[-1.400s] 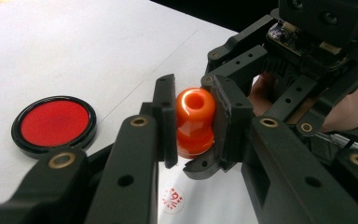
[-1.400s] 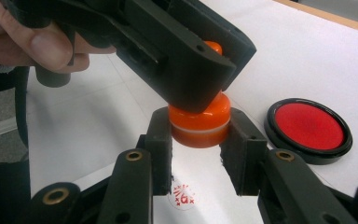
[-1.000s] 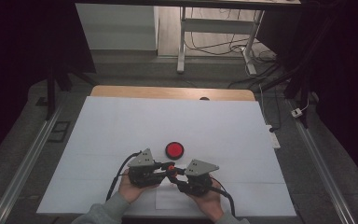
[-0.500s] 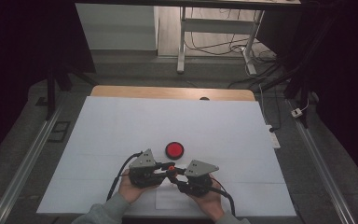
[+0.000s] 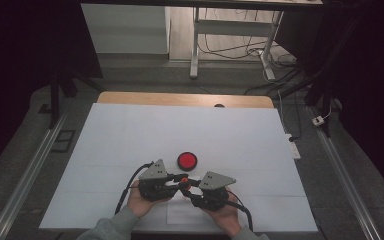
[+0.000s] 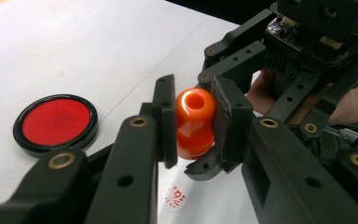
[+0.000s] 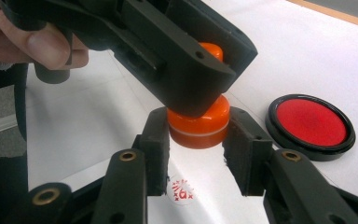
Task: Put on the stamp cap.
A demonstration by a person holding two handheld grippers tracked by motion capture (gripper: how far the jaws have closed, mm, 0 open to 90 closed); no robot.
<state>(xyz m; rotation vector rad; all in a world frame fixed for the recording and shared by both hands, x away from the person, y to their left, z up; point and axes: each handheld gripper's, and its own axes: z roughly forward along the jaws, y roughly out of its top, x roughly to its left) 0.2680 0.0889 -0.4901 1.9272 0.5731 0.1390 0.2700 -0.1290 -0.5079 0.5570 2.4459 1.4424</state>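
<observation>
The left hand-held gripper (image 6: 193, 123) is clamped on the upper part of a small orange plastic stamp (image 6: 195, 122). The stamp stands above a red print on the white worktop (image 5: 130, 135), beside the round red ink pad (image 5: 187, 160). The right hand-held gripper (image 7: 197, 140) brackets the stamp's base; its jaws have just been opening, the right pad apart from it.

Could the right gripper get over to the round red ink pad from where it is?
Probably yes. The red ink pad lies open on the white sheet just beyond the right gripper, with nothing between them. But its fingers, just opening, sit around the orange stamp that the left gripper holds.
</observation>
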